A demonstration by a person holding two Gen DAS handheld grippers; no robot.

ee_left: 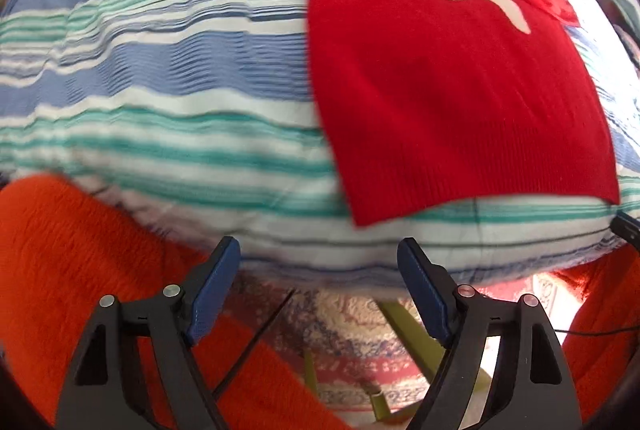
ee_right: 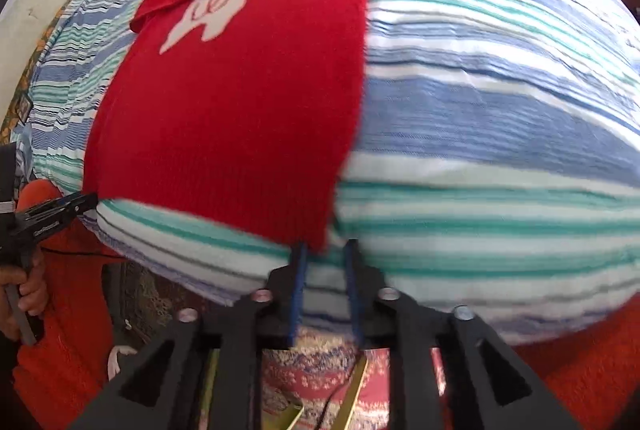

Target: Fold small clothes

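Right wrist view shows the red sweater [ee_right: 240, 110] lying flat on the striped cover [ee_right: 500, 110], sleeves folded across its chest over a white animal figure [ee_right: 216, 10]. The right hand-held gripper [ee_right: 326, 254] has its blue fingers nearly together at the hem corner — whether they pinch cloth I cannot tell. The left hand-held gripper [ee_left: 320, 262] is spread wide, holding nothing, near the cover's front edge — the sweater [ee_left: 452, 82] lies beyond it.

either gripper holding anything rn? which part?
Nothing is clearly held. The left gripper is wide open and empty. The right gripper is nearly closed at the red sweater's bottom corner; an actual pinch cannot be told.
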